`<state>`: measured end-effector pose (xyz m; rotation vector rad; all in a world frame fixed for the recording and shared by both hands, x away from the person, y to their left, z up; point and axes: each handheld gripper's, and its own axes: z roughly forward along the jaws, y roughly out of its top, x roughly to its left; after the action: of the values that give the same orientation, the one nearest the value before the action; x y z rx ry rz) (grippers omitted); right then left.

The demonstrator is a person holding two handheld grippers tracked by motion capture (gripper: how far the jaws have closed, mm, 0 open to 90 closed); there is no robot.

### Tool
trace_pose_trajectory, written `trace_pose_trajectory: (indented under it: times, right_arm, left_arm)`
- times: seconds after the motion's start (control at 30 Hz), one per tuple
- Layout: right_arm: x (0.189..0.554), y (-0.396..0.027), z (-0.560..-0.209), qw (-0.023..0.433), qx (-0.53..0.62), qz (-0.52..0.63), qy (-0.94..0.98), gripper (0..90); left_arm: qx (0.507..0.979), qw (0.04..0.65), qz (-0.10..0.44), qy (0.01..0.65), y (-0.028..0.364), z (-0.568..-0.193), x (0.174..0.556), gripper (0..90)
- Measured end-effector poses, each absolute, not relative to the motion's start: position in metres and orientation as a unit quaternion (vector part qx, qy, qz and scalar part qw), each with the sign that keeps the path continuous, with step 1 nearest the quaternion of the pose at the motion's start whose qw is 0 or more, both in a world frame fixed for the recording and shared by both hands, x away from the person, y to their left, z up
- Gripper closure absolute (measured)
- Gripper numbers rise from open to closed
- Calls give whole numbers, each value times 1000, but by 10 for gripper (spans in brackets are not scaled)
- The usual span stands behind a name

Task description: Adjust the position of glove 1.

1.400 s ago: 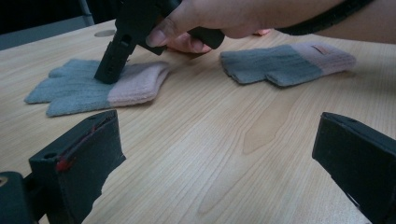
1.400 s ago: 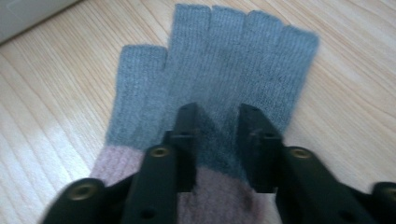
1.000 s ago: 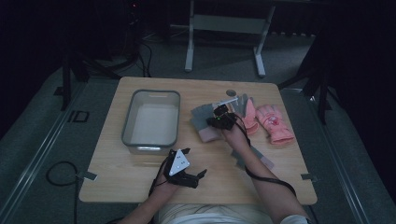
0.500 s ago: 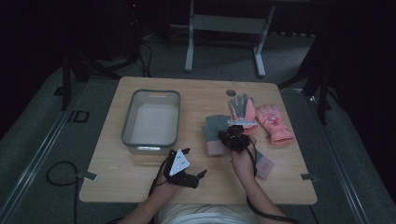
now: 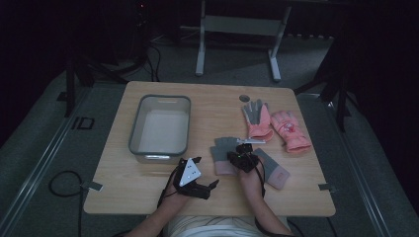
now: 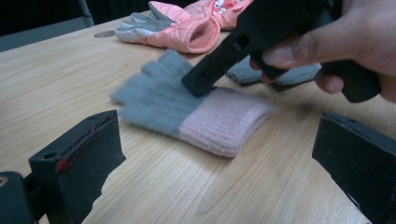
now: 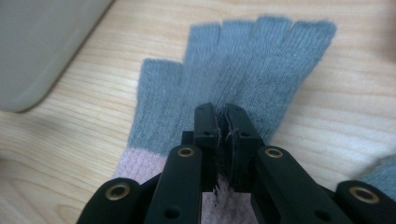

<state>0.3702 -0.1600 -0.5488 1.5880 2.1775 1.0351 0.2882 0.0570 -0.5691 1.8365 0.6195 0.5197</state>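
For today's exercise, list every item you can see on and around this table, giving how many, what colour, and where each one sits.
Table: one, light wood, centre of the room.
Tub: one, clear with grey rim, left half of the table.
Knit gloves: two, grey with pink cuffs, near front right; one lies under the right hand-held gripper.
Padded gloves: two, pink, far right.
Metal stand: one, grey, on the floor behind.
Left hand-held gripper: one, black, jaws open, front centre.
Right hand-held gripper: one, black, jaws shut, pinching the knit.

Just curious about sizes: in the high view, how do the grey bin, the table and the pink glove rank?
Largest to smallest:
1. table
2. grey bin
3. pink glove
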Motion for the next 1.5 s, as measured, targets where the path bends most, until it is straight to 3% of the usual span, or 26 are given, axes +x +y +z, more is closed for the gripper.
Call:
trace_pose_trajectory:
  times: [0.3, 0.4, 0.6, 1.0, 1.5]
  right_arm:
    - [368, -158, -554, 143, 545, 355, 746, 774]
    - [366, -161, -550, 141, 542, 364, 744, 656]
    - [365, -172, -540, 147, 505, 376, 763, 544]
    - [389, -229, -523, 133, 408, 377, 821, 592]
    - [379, -307, -527, 117, 321, 332, 879, 623]
  left_arm:
    - [772, 539, 218, 257, 57, -569, 288, 9]
    - [772, 539, 217, 259, 57, -569, 288, 9]
    - [773, 539, 218, 256, 57, -569, 288, 9]
    - [773, 537, 219, 257, 56, -569, 287, 9]
    - [774, 536, 221, 256, 56, -569, 287, 9]
